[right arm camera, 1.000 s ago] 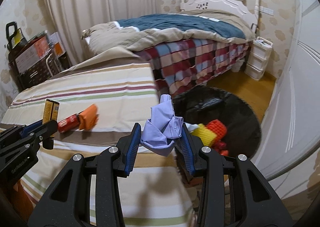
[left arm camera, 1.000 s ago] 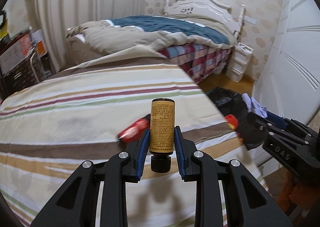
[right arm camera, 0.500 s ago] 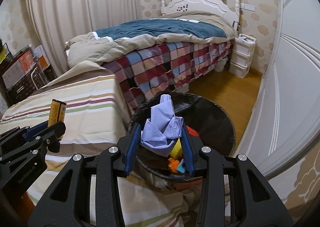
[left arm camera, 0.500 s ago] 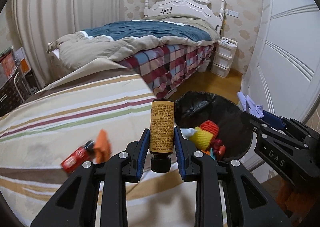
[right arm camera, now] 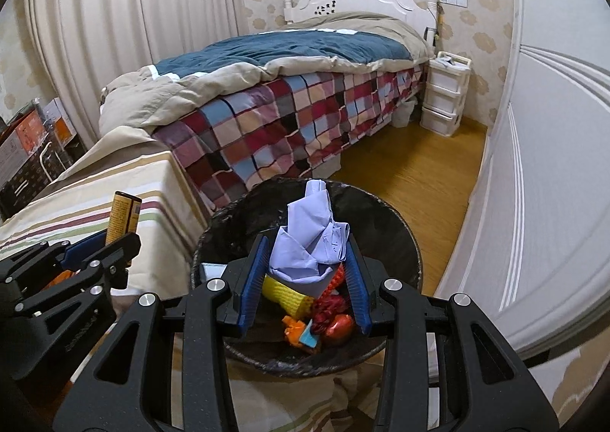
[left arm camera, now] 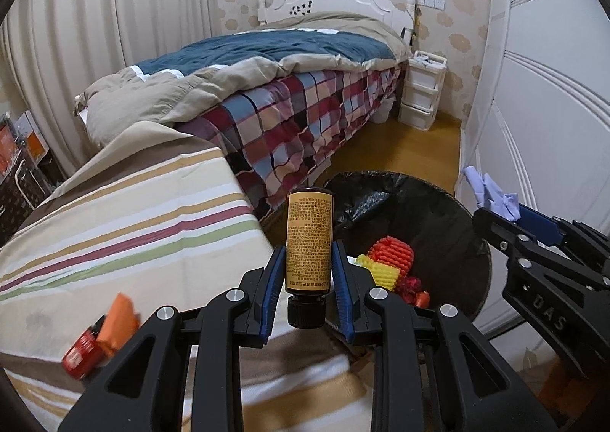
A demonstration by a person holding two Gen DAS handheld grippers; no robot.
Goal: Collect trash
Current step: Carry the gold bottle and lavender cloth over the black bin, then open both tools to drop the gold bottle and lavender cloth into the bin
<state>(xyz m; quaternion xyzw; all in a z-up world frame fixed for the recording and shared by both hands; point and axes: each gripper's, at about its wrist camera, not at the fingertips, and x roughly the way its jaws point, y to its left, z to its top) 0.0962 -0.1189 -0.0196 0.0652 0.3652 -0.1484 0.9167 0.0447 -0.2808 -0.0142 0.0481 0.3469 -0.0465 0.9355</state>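
My left gripper (left arm camera: pixel 309 272) is shut on a small brown bottle with a yellow label (left arm camera: pixel 309 241), held cap-down at the table's right edge beside the bin. The bottle also shows in the right wrist view (right arm camera: pixel 122 213). My right gripper (right arm camera: pixel 305 272) is shut on a crumpled pale-blue tissue (right arm camera: pixel 310 237) and holds it above the open black-lined trash bin (right arm camera: pixel 400 237). The bin (left arm camera: pixel 450 226) holds yellow and red foam nets and other scraps. A red can (left arm camera: pixel 82 354) and an orange wrapper (left arm camera: pixel 118 325) lie on the striped tablecloth (left arm camera: pixel 126 226).
A bed with a plaid cover (right arm camera: pixel 289 119) stands behind the bin. A white drawer unit (right arm camera: pixel 444 93) is by the headboard. A white wardrobe door (right arm camera: pixel 553 165) runs along the right. Boxes (right arm camera: pixel 23 142) stand at the far left. Wooden floor (right arm camera: pixel 419 165) lies past the bin.
Both grippers have swung right, away from the table and toward the bin. The tissue now hangs over the bin's opening and the bottle is at the bin's left rim.
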